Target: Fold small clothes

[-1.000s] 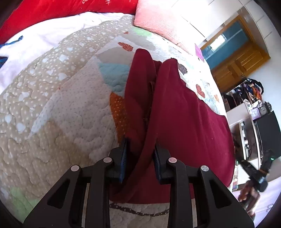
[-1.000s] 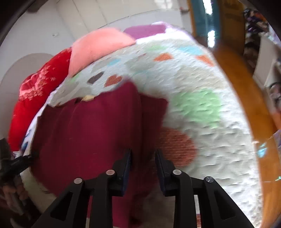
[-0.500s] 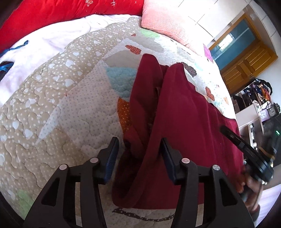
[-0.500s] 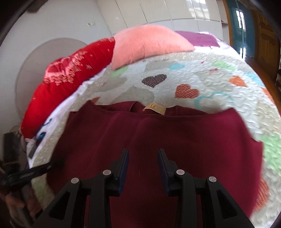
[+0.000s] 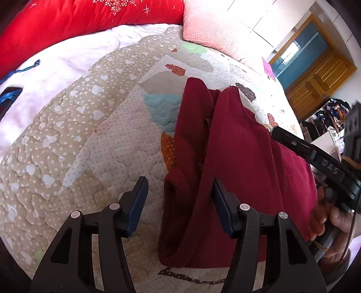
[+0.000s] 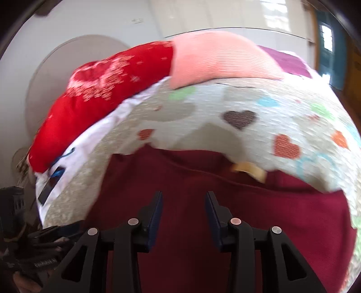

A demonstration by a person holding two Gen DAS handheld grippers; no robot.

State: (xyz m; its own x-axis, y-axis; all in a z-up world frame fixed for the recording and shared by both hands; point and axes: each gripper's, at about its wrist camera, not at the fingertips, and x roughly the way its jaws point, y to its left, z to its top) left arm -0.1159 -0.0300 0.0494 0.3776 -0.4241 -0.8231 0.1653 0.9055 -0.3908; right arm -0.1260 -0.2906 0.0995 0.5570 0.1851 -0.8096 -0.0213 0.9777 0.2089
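Left tool (image 5: 179, 198), nearest the viewer in the left wrist view: its jaws are opening, and they stand apart over the near edge of a dark red garment (image 5: 243, 162). A folded ridge of the cloth lies between the blue pads (image 5: 137, 202), but neither pad presses on it. Right tool (image 6: 183, 214), in the right wrist view: its jaws are opening too, with a gap between the blue pads; they hang over the flat red cloth and nothing is clamped between them. The same tool enters the left wrist view from the right edge as a black finger above the garment, carried by the person's hand (image 5: 327, 216).

The dark red garment lies spread on a quilted bedspread (image 5: 79, 139) patterned with hearts, on a bed. Its left part is folded inward, forming a long crease that runs away from the left tool. A tan label (image 6: 249, 171) shows at the neckline on the far edge.

Beyond the quilt lies a white sheet (image 5: 67, 60) bearing a blue strap (image 5: 13, 94). At the head of the bed rest a red cushion (image 5: 90, 20) with white speckles and, just beside it, a pink ribbed pillow (image 5: 212, 29). Farthest off, at the right, stands a wooden cabinet (image 5: 320, 76) against the white wall.
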